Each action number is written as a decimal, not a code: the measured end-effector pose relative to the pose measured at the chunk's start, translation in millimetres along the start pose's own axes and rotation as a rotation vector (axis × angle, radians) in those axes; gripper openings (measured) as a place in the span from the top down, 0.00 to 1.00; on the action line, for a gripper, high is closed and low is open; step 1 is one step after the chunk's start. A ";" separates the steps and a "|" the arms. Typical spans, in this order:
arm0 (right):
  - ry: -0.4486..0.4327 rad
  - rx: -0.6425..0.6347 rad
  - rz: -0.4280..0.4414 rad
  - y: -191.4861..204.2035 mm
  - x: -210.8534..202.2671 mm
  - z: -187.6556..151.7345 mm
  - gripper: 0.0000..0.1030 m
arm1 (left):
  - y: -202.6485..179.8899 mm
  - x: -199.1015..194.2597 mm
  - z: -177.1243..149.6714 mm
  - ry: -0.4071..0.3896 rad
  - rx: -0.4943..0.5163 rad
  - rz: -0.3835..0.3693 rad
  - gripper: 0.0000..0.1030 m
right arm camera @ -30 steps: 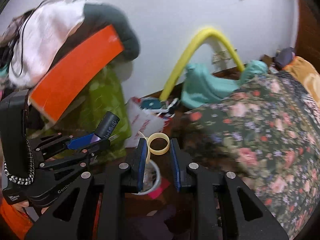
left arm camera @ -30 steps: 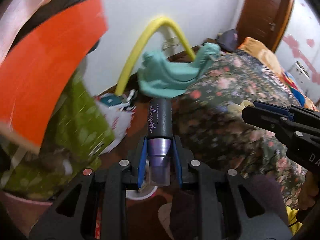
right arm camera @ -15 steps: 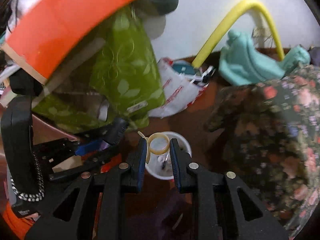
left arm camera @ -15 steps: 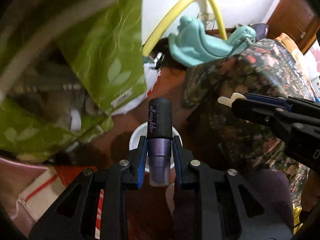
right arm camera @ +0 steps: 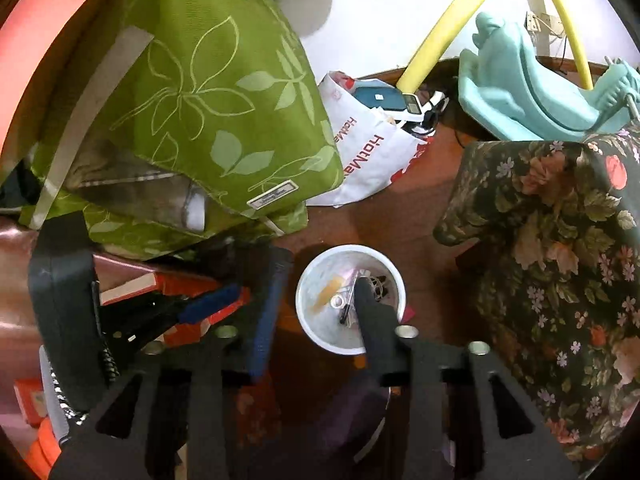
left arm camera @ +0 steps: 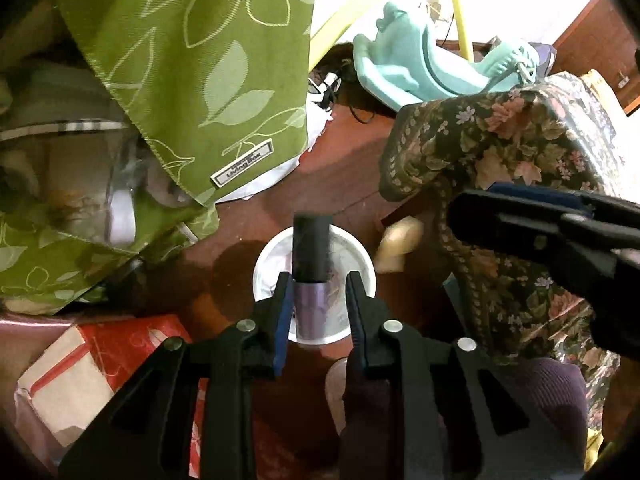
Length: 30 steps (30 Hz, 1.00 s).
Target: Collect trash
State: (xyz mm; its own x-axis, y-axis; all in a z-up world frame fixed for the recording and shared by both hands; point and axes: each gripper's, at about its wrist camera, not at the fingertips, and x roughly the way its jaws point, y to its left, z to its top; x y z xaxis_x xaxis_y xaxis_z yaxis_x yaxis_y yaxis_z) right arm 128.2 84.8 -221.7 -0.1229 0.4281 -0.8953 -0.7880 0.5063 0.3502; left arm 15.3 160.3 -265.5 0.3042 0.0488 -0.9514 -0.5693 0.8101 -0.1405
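A white cup [left arm camera: 368,268] [right arm camera: 312,312] stands on the brown floor and holds small bits of trash. My left gripper [left arm camera: 316,288] is over it; its jaws stand a little apart around a black-capped purple tube [left arm camera: 311,252] that points down into the cup. My right gripper [right arm camera: 320,284] is open wide and empty, just above the cup. A pale yellow ring [left arm camera: 398,240], blurred, hangs in the air just right of the cup's rim in the left wrist view. The right gripper's body [left arm camera: 560,240] shows at the right of that view.
A green leaf-print bag [right arm camera: 208,120] hangs at the left. A floral bedspread [right arm camera: 560,248] fills the right. A white shopping bag [right arm camera: 368,156], a teal plastic toy [right arm camera: 520,92] and a yellow hoop [right arm camera: 440,36] lie by the far wall. Red boxes [left arm camera: 100,368] sit at the lower left.
Both grippers tilted down over the cup. The right gripper opened and let go of the yellow ring. The left jaws have widened around the tube.
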 end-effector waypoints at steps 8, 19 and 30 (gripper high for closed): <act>-0.039 0.026 -0.011 -6.3 -27.3 -8.8 0.59 | -6.9 -17.5 -1.0 -0.013 0.018 0.002 0.73; -0.240 0.086 -0.132 -13.8 -132.8 -52.0 0.59 | -63.6 -103.1 -9.3 -0.158 0.157 -0.075 0.73; -0.642 0.257 -0.336 -1.2 -293.7 -132.1 0.59 | -128.4 -255.4 -19.9 -0.515 0.333 -0.252 0.73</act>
State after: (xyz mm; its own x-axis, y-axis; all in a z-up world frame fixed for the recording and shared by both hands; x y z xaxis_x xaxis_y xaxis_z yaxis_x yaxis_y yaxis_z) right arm 85.6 -140.5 4.6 0.5347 0.5311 -0.6572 -0.5461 0.8107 0.2108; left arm -4.5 32.2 -9.9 0.7703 0.0406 -0.6364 -0.1918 0.9665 -0.1704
